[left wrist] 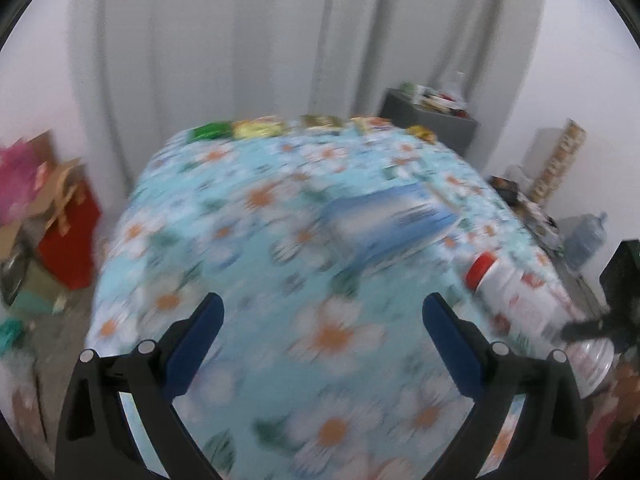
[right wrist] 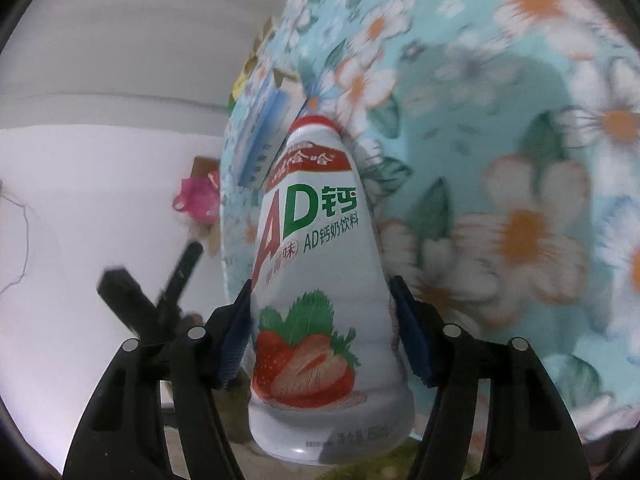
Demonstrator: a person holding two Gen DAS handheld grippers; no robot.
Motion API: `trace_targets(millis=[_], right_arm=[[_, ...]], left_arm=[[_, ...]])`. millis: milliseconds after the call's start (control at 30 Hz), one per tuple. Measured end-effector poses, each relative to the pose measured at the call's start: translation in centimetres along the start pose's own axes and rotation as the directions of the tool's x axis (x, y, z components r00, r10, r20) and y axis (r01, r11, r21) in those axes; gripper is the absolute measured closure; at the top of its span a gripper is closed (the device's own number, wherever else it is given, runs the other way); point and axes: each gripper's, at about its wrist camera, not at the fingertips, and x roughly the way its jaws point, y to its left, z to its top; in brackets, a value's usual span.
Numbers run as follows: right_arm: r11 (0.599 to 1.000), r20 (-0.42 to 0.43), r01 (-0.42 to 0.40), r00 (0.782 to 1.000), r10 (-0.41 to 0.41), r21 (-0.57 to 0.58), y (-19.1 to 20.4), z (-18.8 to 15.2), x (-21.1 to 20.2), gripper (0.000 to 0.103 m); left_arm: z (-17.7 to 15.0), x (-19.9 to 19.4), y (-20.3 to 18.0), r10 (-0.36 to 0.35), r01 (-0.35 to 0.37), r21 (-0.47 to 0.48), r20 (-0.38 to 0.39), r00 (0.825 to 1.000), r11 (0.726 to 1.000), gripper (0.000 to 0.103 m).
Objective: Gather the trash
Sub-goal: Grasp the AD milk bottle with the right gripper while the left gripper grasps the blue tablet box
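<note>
A white milk-drink bottle [right wrist: 320, 272] with a red cap and a strawberry label sits between the blue pads of my right gripper [right wrist: 320, 282], which is shut on its lower body. In the left wrist view the same bottle [left wrist: 516, 292] shows at the right edge of the table, tilted, with a black part of the right gripper [left wrist: 592, 324] at its base. My left gripper [left wrist: 323, 304] hangs open over the floral tablecloth [left wrist: 240, 240] with nothing between its fingers. A blue and white carton [left wrist: 392, 220] lies mid-table, just beyond the bottle's cap [right wrist: 260, 136].
Green [left wrist: 210, 131] and yellow [left wrist: 260, 128] wrappers line the table's far edge. A grey cabinet [left wrist: 432, 120] with clutter stands behind it. A red box [left wrist: 72, 236] and cardboard sit on the floor at left, and a water jug [left wrist: 588, 236] at right.
</note>
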Motion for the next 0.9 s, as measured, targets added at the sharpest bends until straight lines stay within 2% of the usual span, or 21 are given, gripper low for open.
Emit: trace_targets(millis=[133, 300, 333, 400, 467, 567, 633, 667, 700, 733, 800, 900], right_arm=[[1.000, 0.010, -0.004, 1.000, 0.004, 0.022, -1.0, -1.0, 0.2, 0.039], [1.000, 0.034, 0.002, 0.999, -0.003, 0.016, -1.9, -1.7, 0.0, 0.038], [1.000, 0.038, -0.001, 0.999, 0.000, 0.018, -1.9, -2.0, -0.1, 0.038], [0.999, 0.042, -0.015, 0.999, 0.013, 0.031, -2.2, -2.1, -0.2, 0.038], [0.999, 0.043, -0.016, 0.999, 0.015, 0.033, -2.6, -3.1, -1.3, 0.038], [1.000, 0.040, -0.004, 0.999, 0.003, 0.020, -2.8, -3.7, -2.1, 0.038], [1.000, 0.042, -0.008, 0.999, 0.007, 0.017, -2.9, -3.8, -2.0, 0.038], [1.000, 0.043, -0.010, 0.999, 0.010, 0.017, -3.0, -3.8, -2.0, 0.038], [1.000, 0.043, -0.013, 0.999, 0.012, 0.017, -3.0, -3.9, -1.9, 0.038], [1.000, 0.043, -0.013, 0.999, 0.012, 0.017, -2.9, -3.6, -1.8, 0.038], [1.000, 0.042, -0.009, 0.999, 0.008, 0.009, -3.0, -3.7, -1.5, 0.038], [1.000, 0.044, 0.012, 0.999, -0.012, 0.001, -2.6, -3.6, -1.3, 0.038]], left_arm=[[4.9, 4.4, -1.5, -0.120, 0.123, 0.048, -0.056, 0.991, 0.991, 0.006], [9.8, 12.0, -2.1, -0.233, 0.233, -0.022, -0.177, 0.956, 0.972, 0.008], [10.2, 13.0, -2.1, -0.240, 0.241, -0.015, -0.178, 0.954, 0.970, 0.008], [10.8, 15.6, -2.4, -0.188, 0.198, 0.026, -0.208, 0.960, 0.980, 0.008], [10.6, 17.4, -2.1, -0.165, 0.179, 0.028, -0.259, 0.952, 0.984, 0.008], [10.3, 17.8, -1.2, -0.265, 0.262, -0.051, -0.304, 0.915, 0.964, 0.008], [9.9, 17.1, -1.0, -0.378, 0.368, -0.098, -0.340, 0.861, 0.925, 0.008], [9.5, 16.6, -1.1, -0.436, 0.423, -0.119, -0.361, 0.825, 0.898, 0.008], [9.1, 16.2, -1.2, -0.472, 0.461, -0.127, -0.379, 0.796, 0.878, 0.008], [8.3, 15.4, -1.6, -0.480, 0.481, -0.106, -0.398, 0.782, 0.870, 0.008], [7.2, 14.4, -2.6, -0.451, 0.484, -0.036, -0.429, 0.783, 0.874, 0.008], [5.6, 13.3, -4.2, -0.343, 0.419, 0.087, -0.440, 0.830, 0.904, 0.008]])
